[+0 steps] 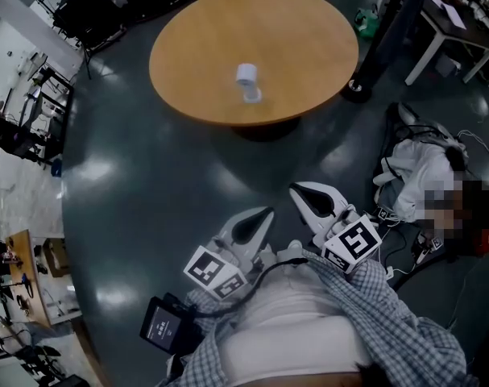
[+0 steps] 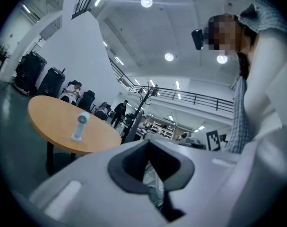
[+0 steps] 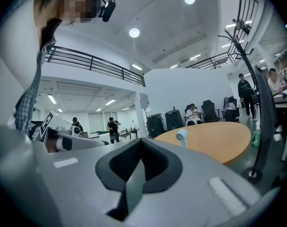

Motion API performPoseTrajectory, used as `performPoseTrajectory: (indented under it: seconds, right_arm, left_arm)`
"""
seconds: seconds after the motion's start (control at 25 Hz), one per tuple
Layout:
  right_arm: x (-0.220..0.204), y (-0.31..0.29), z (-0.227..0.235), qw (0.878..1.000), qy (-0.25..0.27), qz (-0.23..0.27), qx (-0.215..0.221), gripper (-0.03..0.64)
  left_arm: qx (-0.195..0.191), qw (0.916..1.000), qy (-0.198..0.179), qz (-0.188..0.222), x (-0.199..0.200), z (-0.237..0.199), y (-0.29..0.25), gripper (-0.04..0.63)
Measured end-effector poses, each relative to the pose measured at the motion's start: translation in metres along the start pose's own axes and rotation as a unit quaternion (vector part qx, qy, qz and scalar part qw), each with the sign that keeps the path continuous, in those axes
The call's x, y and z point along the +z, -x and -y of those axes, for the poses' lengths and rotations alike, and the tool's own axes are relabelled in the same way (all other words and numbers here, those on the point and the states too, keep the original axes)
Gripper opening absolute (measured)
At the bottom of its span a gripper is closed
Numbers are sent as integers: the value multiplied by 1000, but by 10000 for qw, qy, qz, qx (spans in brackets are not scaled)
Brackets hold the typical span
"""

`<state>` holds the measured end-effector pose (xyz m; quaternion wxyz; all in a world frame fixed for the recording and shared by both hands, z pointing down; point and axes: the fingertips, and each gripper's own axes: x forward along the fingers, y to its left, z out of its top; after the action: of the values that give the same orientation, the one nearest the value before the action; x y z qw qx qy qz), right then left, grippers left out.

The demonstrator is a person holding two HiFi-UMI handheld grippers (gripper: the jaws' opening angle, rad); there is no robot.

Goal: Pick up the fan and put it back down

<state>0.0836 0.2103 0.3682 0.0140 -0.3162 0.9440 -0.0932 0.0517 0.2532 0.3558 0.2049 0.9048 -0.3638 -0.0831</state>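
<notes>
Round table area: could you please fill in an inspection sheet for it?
Surface: round wooden table, one item on it.
Job's things: white fan upright near the table's middle, untouched.
Clutter: nothing seen on the table.
Grippers: left gripper and right gripper both shut, empty, short of the table.
Cables: black cable across the person's front; loose cables on floor at right.
Surroundings: dark floor, coat stand beside the table.

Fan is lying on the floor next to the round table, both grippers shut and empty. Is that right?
No: the fan stands on the round table, not the floor, as the head view shows. Left gripper and right gripper are shut and empty.
</notes>
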Motion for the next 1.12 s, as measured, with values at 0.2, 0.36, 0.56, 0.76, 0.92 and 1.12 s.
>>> performPoseTrajectory:
  seconds: [0.2,0.36,0.56,0.76,0.92,1.12]
  right_arm:
    - [-4,16,11,9999,-91,50,-36,3]
    - [-5,25,20,10000,-41,34,8,3]
    - [-2,22,23,10000,27,43,84,3]
    - [-4,9,37,10000,-12,34,46,2]
    - [-2,-11,57,9999,107,17,-91,3]
    - [6,-61,80,9993,374,20,53,3]
  left_arm:
    - [182,9998,57,73,-10,7,-3,-2]
    - [251,9996,-67,122,-11,11,-9,-2]
    - [306,9993,-60,222,-9,7,-13,-2]
    - [271,9994,-82,207,-3,-10,-28,-2]
    - [232,9995,-80,187,7,-38,-42,-2]
    - [92,9999,-88,91,29,-90,-61,-2]
